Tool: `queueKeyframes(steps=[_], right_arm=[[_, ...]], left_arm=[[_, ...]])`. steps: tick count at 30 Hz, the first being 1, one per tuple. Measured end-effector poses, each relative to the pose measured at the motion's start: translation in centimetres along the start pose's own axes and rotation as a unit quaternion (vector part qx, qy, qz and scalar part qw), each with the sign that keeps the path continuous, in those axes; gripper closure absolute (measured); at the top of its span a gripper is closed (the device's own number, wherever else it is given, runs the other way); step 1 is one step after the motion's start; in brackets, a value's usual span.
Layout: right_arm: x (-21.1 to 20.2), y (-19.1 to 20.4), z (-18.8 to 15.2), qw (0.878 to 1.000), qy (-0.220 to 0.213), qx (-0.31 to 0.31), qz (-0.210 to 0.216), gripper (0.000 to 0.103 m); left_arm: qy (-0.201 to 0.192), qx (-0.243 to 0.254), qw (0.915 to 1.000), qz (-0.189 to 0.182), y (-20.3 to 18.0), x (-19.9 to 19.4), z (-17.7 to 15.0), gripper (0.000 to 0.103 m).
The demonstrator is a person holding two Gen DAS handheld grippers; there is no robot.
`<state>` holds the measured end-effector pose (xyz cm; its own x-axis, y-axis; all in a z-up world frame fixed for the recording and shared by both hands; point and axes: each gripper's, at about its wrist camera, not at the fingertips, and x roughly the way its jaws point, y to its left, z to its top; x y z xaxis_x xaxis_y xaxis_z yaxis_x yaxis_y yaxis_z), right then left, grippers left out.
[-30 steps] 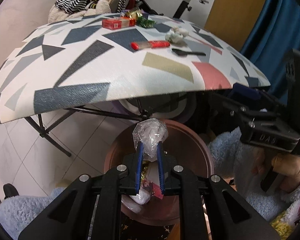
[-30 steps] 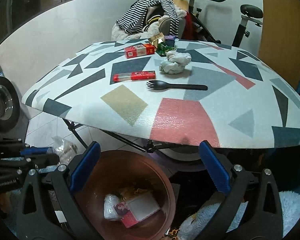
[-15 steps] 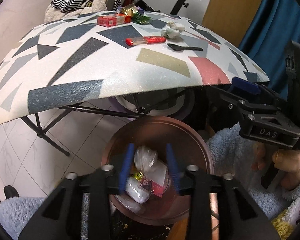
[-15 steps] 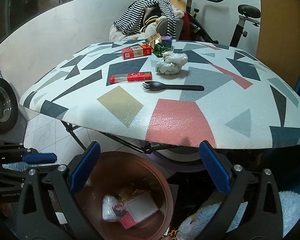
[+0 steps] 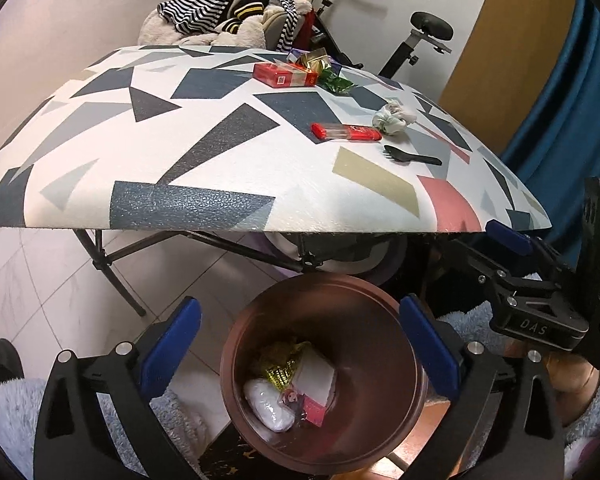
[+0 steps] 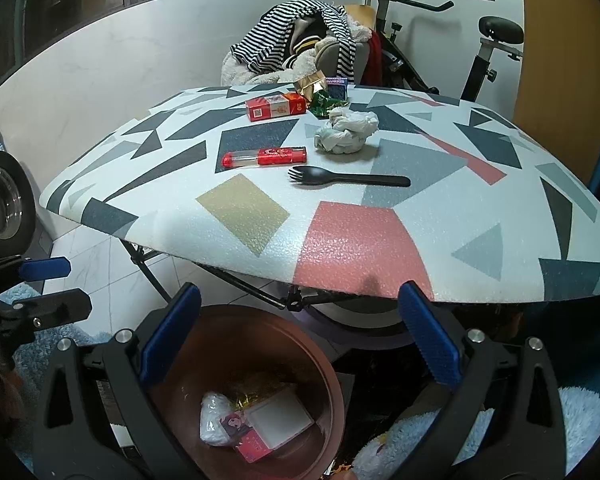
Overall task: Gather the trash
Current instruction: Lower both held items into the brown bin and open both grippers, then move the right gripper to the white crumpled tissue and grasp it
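Several wrappers lie in the bin (image 5: 324,364), the left gripper (image 5: 300,344) is opening empty, the right gripper (image 6: 300,340) stands wide, and apparently six items remain on the table (image 6: 340,240).

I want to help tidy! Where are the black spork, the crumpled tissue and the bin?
black spork (image 6: 348,178), right wrist view, handle.
crumpled tissue (image 6: 346,131), right wrist view, middle.
bin (image 5: 352,320), left wrist view, inner wall.

A home: exercise bike (image 6: 496,52), probably a washing machine (image 6: 4,200) (half cropped).
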<state>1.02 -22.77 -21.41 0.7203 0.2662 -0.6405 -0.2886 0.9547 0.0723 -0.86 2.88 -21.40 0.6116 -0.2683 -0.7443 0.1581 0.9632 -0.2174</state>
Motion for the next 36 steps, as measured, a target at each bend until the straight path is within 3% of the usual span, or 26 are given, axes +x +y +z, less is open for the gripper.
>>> queueKeyframes(steps=[8,11,16,19,20,24,27,32,36], right_arm=[[0.0,-0.5,0.2,1.000,-0.010,0.012,0.002,0.006],[-0.3,-1.1,0.4,0.999,-0.025,0.029,0.017,0.006],[-0.5,-1.6,1.4,0.999,-0.030,0.030,0.030,0.006],[-0.2,-2.0,2.6,0.998,-0.018,0.027,0.049,0.006],[0.0,-2.2,3.3,0.999,-0.010,0.021,0.033,0.006],[1.1,-3.1,5.3,0.999,0.006,0.016,0.034,0.006],[2.1,-4.3,7.1,1.000,0.002,0.016,0.007,0.006],[5.1,-6.5,10.4,0.999,0.026,0.032,0.029,0.006],[8.0,-7.3,13.1,0.998,0.049,0.026,0.029,0.018]], left_arm=[[-0.011,0.013,0.9996,0.021,-0.2,-0.3,0.2,0.006],[-0.032,0.014,0.9988,0.034,-0.1,-1.0,0.7,0.006],[-0.065,0.000,0.9976,0.025,0.6,-2.1,2.2,0.006],[-0.080,0.001,0.9965,0.023,0.7,-2.6,3.4,0.006],[-0.084,0.001,0.9962,0.022,0.7,-2.7,3.8,0.006],[-0.094,0.012,0.9950,0.031,0.8,-2.8,5.9,0.006],[-0.094,0.011,0.9952,0.028,1.3,-2.6,7.7,0.006],[-0.077,-0.017,0.9964,0.031,2.7,-1.4,10.5,0.006],[-0.071,-0.028,0.9964,0.036,3.5,-0.7,12.4,0.006]])
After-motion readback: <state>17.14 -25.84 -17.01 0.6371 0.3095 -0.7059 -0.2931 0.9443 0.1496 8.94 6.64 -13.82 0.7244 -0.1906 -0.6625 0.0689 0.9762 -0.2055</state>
